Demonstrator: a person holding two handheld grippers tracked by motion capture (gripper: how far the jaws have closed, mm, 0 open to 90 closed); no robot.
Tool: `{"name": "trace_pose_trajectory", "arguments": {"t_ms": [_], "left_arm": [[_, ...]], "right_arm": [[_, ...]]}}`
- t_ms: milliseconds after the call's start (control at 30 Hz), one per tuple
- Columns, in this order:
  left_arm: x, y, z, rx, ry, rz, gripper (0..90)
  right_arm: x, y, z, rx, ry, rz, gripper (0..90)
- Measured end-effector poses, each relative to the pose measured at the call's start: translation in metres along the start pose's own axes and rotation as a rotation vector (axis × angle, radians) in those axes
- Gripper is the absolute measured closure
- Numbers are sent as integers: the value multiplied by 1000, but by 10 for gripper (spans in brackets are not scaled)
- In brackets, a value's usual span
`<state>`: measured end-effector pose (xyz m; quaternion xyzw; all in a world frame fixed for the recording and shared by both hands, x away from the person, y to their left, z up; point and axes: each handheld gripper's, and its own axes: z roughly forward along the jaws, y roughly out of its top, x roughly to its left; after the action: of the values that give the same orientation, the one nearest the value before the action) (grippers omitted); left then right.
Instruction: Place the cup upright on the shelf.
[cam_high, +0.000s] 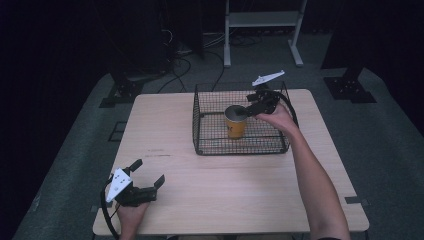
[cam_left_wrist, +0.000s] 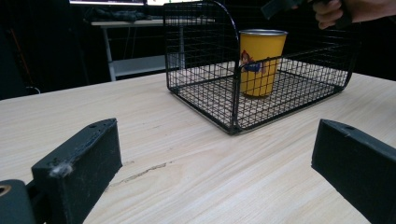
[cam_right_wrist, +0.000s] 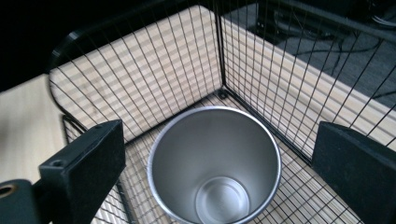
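A yellow metal cup (cam_high: 235, 121) with a small picture on its side stands upright inside a black wire basket (cam_high: 207, 148) on the far half of the wooden table. From the right gripper view I look down into the cup's (cam_right_wrist: 215, 165) empty steel interior. My right gripper (cam_high: 256, 106) hovers open just above and to the right of the cup's rim, its jaws wide apart on either side. My left gripper (cam_high: 148, 173) rests open near the table's front left corner, pointing toward the basket (cam_left_wrist: 232, 122) and the cup (cam_left_wrist: 259, 60), with nothing between its jaws.
The wooden table (cam_high: 230, 195) has bare surface between the left gripper and the basket. Beyond it the floor holds a white metal frame (cam_high: 262, 22), black stand bases (cam_high: 350, 90) and loose cables (cam_high: 182, 65).
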<state>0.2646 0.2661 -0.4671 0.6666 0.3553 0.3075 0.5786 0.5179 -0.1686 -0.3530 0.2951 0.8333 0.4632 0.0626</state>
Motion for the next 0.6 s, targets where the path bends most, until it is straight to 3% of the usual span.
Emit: {"name": "trace_pose_trajectory", "arguments": {"t_ms": [233, 600], "left_arm": [[-1, 0, 0, 6, 0, 7, 8], [-2, 0, 0, 7, -5, 10, 8]], "right_arm": [[15, 2, -19, -38, 74, 0, 45], [41, -7, -35, -67, 121, -22, 51]]}}
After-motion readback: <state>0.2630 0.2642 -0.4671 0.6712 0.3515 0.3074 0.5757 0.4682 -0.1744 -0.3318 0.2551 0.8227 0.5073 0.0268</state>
